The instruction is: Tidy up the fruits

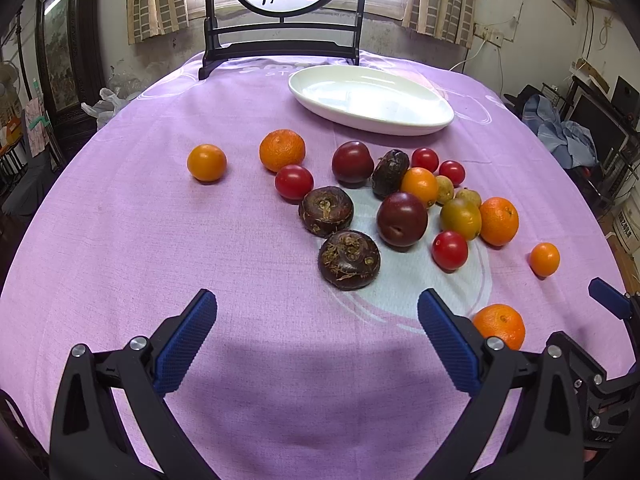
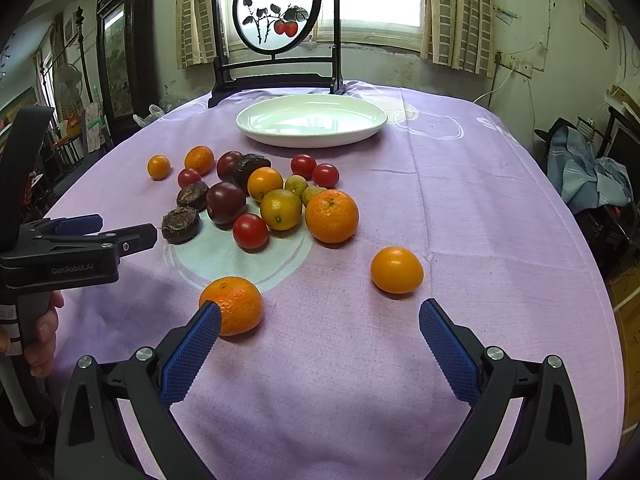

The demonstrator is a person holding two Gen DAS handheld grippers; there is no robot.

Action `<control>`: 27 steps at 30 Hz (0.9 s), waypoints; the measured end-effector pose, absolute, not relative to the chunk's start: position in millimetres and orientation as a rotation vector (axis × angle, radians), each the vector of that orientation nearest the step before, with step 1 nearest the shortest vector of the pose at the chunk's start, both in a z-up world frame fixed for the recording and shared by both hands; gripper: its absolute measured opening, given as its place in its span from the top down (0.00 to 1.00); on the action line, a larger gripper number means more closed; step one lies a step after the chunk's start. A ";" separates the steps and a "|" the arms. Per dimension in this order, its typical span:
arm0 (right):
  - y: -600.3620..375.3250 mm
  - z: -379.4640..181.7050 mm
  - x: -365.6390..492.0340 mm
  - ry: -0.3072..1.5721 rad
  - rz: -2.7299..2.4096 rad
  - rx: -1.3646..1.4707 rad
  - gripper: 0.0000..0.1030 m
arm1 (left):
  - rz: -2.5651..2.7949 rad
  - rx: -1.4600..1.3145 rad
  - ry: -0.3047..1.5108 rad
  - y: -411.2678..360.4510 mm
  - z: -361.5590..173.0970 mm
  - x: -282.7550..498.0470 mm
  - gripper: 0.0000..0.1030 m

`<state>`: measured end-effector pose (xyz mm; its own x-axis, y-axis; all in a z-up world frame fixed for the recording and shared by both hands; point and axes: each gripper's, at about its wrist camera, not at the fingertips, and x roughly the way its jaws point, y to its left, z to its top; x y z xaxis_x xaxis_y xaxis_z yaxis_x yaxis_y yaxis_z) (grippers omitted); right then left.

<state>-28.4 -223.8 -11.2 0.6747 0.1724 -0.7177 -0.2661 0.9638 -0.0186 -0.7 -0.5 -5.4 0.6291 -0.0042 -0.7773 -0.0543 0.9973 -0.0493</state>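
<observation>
Several fruits lie loose on the purple tablecloth (image 1: 160,240): tangerines, cherry tomatoes, dark plums and brown water chestnuts. My left gripper (image 1: 318,304) is open and holds nothing, just short of the nearest water chestnut (image 1: 349,259). A tangerine (image 1: 500,325) lies by its right finger. In the right wrist view my right gripper (image 2: 320,318) is open and holds nothing, its left fingertip beside that same tangerine (image 2: 233,305). A small orange fruit (image 2: 396,270) lies ahead to the right. The white oval plate (image 2: 256,124) holds nothing, behind the pile.
A dark wooden stand with a round painted screen (image 2: 277,12) rises at the table's far edge behind the plate (image 1: 304,92). A hand (image 2: 44,332) holds the left gripper's body (image 2: 72,252) at the left of the right wrist view. Cluttered furniture surrounds the table.
</observation>
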 end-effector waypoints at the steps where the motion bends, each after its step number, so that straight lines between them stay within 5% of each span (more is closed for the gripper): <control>1: -223.7 -11.4 -28.6 0.793 0.249 -0.126 0.03 | 0.029 -0.070 0.890 -0.5 -5.4 -0.7 0.04; 27: -218.4 -12.6 -31.7 0.810 0.284 -0.146 0.03 | 0.031 -0.073 0.897 0.9 -10.2 -0.7 0.04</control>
<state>-31.7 -218.4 -12.6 0.6545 0.1938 -0.7308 -0.3045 0.9523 -0.0201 -0.7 0.9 -10.2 0.6234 -0.0039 -0.7819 -0.0577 0.9970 -0.0509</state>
